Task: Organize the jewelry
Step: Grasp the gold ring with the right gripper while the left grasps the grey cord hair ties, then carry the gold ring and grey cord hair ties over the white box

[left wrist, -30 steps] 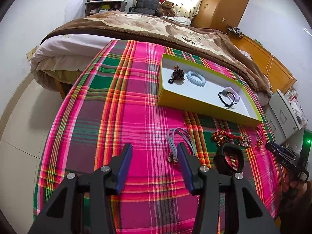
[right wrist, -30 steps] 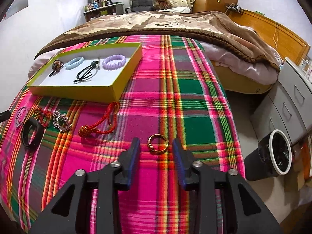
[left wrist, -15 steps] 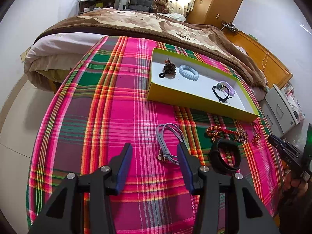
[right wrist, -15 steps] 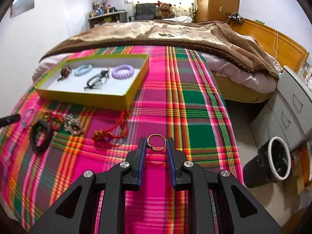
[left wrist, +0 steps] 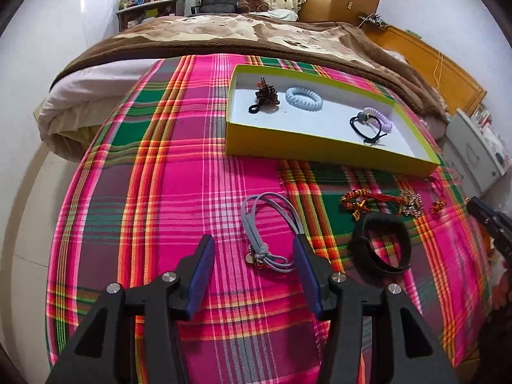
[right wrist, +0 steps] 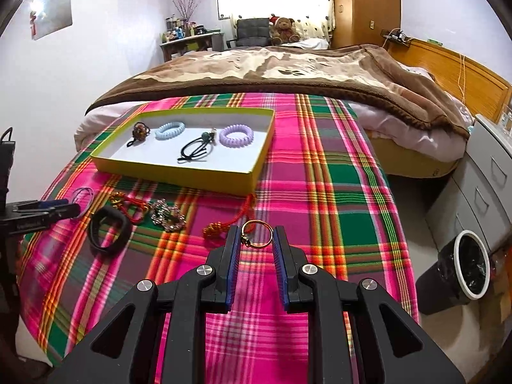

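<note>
A yellow box (left wrist: pixel 320 150) on the plaid cloth holds several hair ties. My left gripper (left wrist: pixel 253 239) hovers low over a grey cord bracelet (left wrist: pixel 261 251). Its jaws are opening, the cord lies between the fingertips, and neither pad touches it. A black band (left wrist: pixel 360 249), a red cord bracelet (left wrist: pixel 361 198) and a rhinestone piece (left wrist: pixel 411 201) lie to the right. My right gripper (right wrist: pixel 256 230) is shut on a gold bangle (right wrist: pixel 246 240), held just above the cloth. A red knotted cord (right wrist: pixel 220 228) lies left of it, near the box (right wrist: pixel 179 176).
The plaid-covered table (right wrist: pixel 336 192) stands against a bed with a brown blanket (right wrist: pixel 288 70). A black waste bin (right wrist: pixel 464 265) and a grey drawer cabinet (right wrist: pixel 486 176) stand off the table's right edge. The cloth left of the box shows no objects.
My right gripper closed on the gold bangle and raised it off the cloth. My left gripper moved over the grey cord bracelet and its jaws widened slightly.
</note>
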`<state>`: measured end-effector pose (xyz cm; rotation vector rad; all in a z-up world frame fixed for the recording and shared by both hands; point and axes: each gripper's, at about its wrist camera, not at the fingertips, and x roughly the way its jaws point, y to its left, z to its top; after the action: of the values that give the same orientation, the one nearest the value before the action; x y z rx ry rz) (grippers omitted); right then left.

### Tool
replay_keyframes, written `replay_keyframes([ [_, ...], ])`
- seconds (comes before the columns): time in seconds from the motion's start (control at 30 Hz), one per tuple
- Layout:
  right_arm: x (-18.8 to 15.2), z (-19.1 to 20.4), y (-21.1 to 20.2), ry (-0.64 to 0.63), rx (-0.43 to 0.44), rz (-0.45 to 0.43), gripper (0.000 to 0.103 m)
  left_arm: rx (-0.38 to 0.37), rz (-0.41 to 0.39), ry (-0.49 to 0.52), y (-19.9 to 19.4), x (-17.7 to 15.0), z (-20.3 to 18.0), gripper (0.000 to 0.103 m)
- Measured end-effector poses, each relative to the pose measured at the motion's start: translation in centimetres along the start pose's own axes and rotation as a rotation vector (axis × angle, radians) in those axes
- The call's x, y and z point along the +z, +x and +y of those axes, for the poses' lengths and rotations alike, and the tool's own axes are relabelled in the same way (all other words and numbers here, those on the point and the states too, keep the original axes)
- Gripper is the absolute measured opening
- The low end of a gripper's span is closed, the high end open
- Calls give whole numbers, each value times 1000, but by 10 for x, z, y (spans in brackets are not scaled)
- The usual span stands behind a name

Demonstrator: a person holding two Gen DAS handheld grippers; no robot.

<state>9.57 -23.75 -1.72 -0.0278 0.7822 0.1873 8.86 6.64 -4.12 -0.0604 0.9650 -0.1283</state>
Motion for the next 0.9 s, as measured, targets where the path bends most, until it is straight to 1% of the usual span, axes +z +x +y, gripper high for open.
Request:
replay_keyframes([
  [0.07, 1, 3, 0, -3, 9, -2, 21, 26, -4, 12, 1, 0, -3, 52],
  [0.1, 1, 4, 0, -5, 11, -3, 21, 38, -4, 18, 1, 0, -4, 50],
  [0.17, 0, 6, 0, -6, 15, -3, 21, 69, -5, 40, 1, 0, -7, 42],
  [0.2, 0, 6, 0, -7, 18, -2, 21, 75, -6, 46, 1, 0, -7, 36],
  [0.33, 0, 7, 0, -7, 20, -7, 21, 51, -7, 25, -3, -2, -1, 17],
  [0.5, 0, 7, 0, 4, 19, -10, 21, 45, -17, 23, -6, -3, -1, 17],
  [0.9, 6, 7, -7, 12, 22, -40, 21, 16, -80, 17, -29, 9, -3, 17],
])
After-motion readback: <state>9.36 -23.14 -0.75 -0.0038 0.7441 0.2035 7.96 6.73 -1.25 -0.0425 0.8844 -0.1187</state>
